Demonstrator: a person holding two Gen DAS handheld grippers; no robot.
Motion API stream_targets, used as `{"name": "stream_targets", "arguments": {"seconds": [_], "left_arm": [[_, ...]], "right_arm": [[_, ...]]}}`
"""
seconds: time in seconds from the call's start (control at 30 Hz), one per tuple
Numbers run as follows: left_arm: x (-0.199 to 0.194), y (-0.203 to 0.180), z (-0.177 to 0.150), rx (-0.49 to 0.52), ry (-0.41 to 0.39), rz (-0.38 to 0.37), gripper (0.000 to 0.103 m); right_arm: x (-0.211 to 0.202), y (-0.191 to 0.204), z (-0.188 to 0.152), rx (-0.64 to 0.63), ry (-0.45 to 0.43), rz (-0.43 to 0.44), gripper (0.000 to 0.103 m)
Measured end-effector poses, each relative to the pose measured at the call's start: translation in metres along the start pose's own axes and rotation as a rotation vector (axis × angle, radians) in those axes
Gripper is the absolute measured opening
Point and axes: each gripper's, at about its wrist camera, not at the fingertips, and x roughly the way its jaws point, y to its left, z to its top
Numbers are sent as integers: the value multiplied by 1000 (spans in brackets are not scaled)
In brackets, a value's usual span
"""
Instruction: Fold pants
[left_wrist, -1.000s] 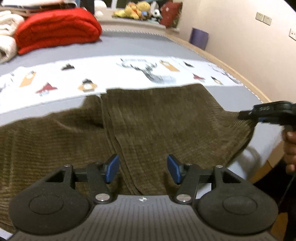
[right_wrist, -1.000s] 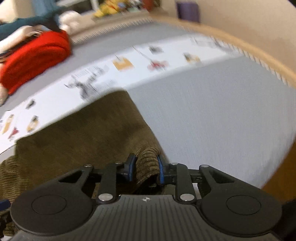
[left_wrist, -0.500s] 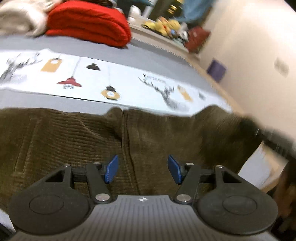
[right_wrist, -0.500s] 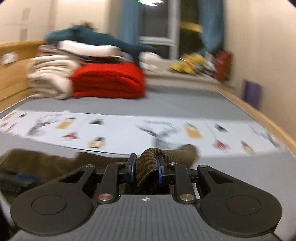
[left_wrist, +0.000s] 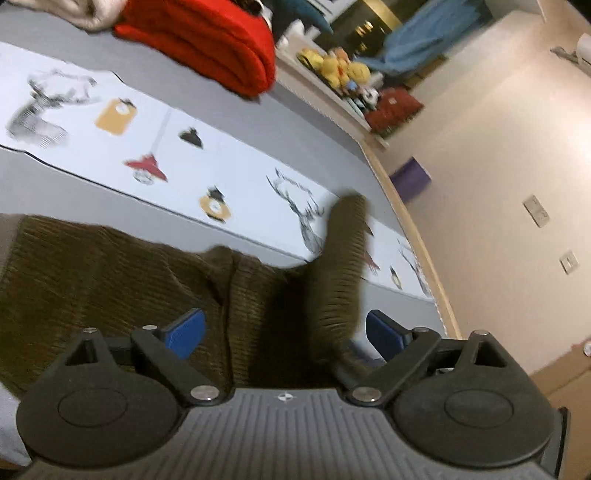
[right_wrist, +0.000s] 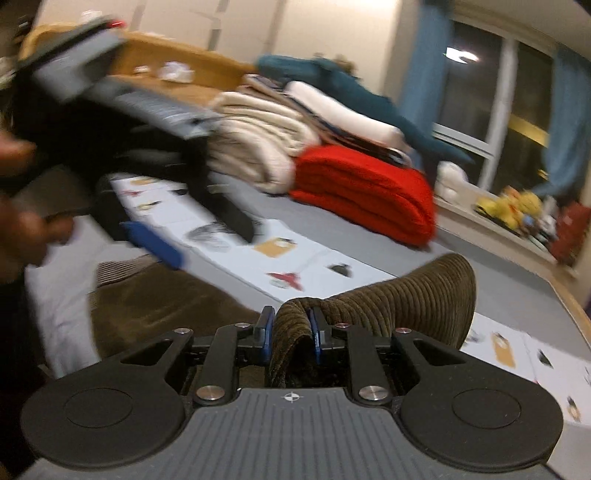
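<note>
Brown corduroy pants (left_wrist: 110, 273) lie spread on the grey bed. My left gripper (left_wrist: 284, 332) is open just above the pants, its blue pads on either side of the fabric without pinching it. My right gripper (right_wrist: 291, 334) is shut on a bunched edge of the pants (right_wrist: 406, 295) and holds it lifted above the bed. That lifted part stands up as a blurred brown column in the left wrist view (left_wrist: 340, 266). The left gripper also shows, blurred, at the left of the right wrist view (right_wrist: 155, 243).
A white printed runner (left_wrist: 240, 173) crosses the bed behind the pants. A folded red blanket (right_wrist: 369, 192) and cream blankets (right_wrist: 258, 140) are stacked at the far side. Toys (left_wrist: 340, 70) line a ledge. The bed's wooden edge (left_wrist: 417, 229) runs along the right wall.
My right gripper has carried the held pants edge up and over toward the left, above the spread fabric. My left gripper has stayed open over the pants and turned leftward.
</note>
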Motion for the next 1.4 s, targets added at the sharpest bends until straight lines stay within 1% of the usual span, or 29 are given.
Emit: {"name": "stream_targets", "arguments": {"seconds": [0.07,0.13,0.17,0.2,0.27,0.3,0.37,0.43,0.5,0.57,0.63,0.7,0.73,0.77,0.8,0.83,0.87,0.93,1.03,1.07,1.1,1.13,1.2,1.27,1.33,1.37,1.4], "left_arm": [[17,8,-5,11,46,-14,97],[32,25,-16,-12,60,-41,97],[42,38,-22,-66,91,-53,97],[52,45,-22,-120,125,-44,97],[63,53,-22,-180,134,-86,97],[70,55,-20,-196,149,-81,97],[81,62,-18,-218,172,-35,97],[86,67,-17,-243,181,-2,95],[92,67,-14,-254,190,-6,92],[98,61,-11,-237,200,-24,85],[105,54,-9,-214,204,-34,81],[113,46,-10,-179,216,-34,73],[116,44,-11,-158,218,-19,66],[119,39,-13,-131,220,2,54],[122,38,-14,-106,223,16,45],[126,35,-15,-88,223,28,33],[126,35,-16,-80,217,26,26],[123,32,-16,-56,199,9,19],[114,18,-17,42,152,22,18],[108,12,-17,89,132,34,17],[102,8,-18,125,111,50,17],[95,7,-18,146,90,60,17],[76,10,-16,156,45,62,17],[53,18,-10,162,-6,72,17],[23,38,-1,141,-57,102,17],[8,50,5,128,-76,128,17],[-4,60,8,113,-90,150,17]], "right_arm": [[2,15,0,-36,8,39,20],[8,26,-2,-60,29,80,19],[10,32,-5,-74,39,94,18],[13,37,-7,-92,48,111,17],[15,48,-14,-130,69,138,17],[16,52,-17,-142,78,140,17],[19,55,-19,-138,94,143,17],[22,56,-19,-136,95,137,17],[22,57,-17,-139,92,135,17],[20,59,-18,-153,91,130,17],[18,62,-21,-164,96,121,17],[18,62,-21,-157,100,111,17],[17,62,-21,-152,102,107,17],[18,62,-21,-150,104,103,17],[17,62,-21,-149,105,97,17],[17,62,-22,-150,108,91,17],[17,61,-23,-148,112,87,17],[16,58,-24,-134,124,86,17],[16,56,-19,-114,138,100,21],[16,56,-17,-106,146,109,24],[15,55,-14,-88,158,127,30],[14,52,-10,-59,168,155,33],[8,45,-1,4,161,215,49],[0,33,9,103,135,287,54],[-5,17,18,218,107,360,55],[-7,10,21,263,86,366,55],[-7,5,22,285,62,337,55]]}}
